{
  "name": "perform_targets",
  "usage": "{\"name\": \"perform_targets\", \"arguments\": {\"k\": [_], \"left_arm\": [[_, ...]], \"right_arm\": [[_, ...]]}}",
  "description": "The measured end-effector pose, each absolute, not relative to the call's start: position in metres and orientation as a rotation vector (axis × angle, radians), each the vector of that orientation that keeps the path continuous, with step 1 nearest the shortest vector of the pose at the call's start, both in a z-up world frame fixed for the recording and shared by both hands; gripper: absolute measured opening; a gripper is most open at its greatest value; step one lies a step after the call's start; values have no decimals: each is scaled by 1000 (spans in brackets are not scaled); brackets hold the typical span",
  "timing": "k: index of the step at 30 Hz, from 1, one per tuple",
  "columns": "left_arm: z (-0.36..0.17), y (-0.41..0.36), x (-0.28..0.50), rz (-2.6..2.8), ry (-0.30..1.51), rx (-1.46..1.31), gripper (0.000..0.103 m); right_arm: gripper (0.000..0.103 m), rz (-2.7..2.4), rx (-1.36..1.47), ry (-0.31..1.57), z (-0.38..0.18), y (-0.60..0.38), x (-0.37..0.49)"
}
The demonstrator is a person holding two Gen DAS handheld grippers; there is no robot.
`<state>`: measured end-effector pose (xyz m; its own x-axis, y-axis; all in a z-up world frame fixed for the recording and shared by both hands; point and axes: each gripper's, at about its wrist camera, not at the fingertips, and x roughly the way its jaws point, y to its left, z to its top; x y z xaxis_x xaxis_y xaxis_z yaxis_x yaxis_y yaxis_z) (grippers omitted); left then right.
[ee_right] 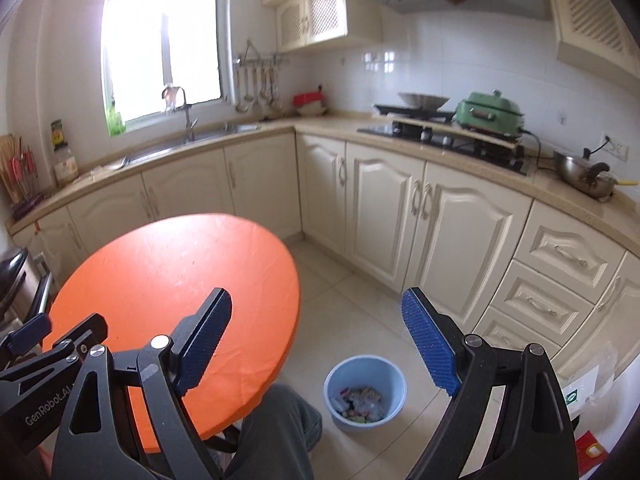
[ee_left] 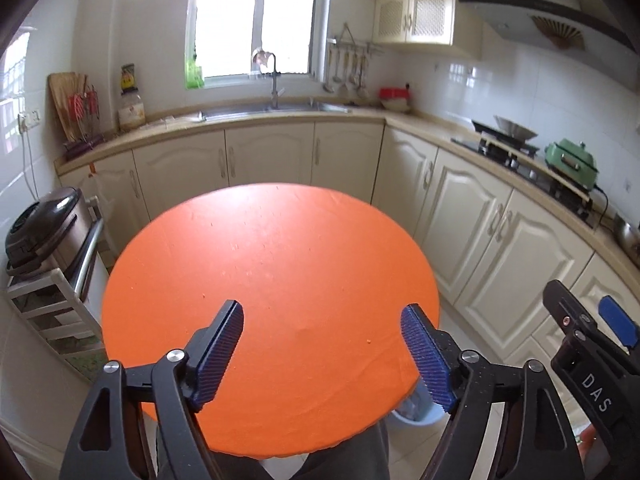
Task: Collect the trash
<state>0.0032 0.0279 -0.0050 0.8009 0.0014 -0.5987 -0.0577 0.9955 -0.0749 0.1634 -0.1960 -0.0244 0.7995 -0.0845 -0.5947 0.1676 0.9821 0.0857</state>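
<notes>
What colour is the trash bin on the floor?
Light blue bin, clearest in the right wrist view.

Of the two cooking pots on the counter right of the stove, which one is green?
The lidded pot standing on the board beside the stove is green. The other, an open steel pot further right near the wall socket, is bare metal with a dark handle.

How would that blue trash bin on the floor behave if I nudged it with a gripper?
The blue bin looks like thin plastic, so probably light. It holds only a shallow layer of trash, adding little weight. On the smooth tiled floor it would likely slide rather than tip, since it sits wide and low; a push high on the rim might rock it.
</notes>
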Motion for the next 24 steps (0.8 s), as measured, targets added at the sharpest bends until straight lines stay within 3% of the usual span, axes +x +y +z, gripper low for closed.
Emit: {"name": "perform_targets", "arguments": {"k": [5, 13, 18, 20, 24], "left_arm": [[-9, -3, -55, 50, 557, -67, 78], [-37, -49, -112, 73, 489, -38, 78], [-46, -71, -112, 88, 471, -19, 79], [-47, -72, -108, 95, 459, -25, 79], [-54, -75, -109, 118, 455, -41, 84]], "right_arm": [[95, -174, 142, 519, -6, -210, 140], [96, -176, 148, 421, 5, -224, 117], [97, -168, 156, 408, 2, -233, 108], [102, -163, 158, 402, 1, -236, 105], [103, -155, 168, 400, -3, -239, 101]]}}
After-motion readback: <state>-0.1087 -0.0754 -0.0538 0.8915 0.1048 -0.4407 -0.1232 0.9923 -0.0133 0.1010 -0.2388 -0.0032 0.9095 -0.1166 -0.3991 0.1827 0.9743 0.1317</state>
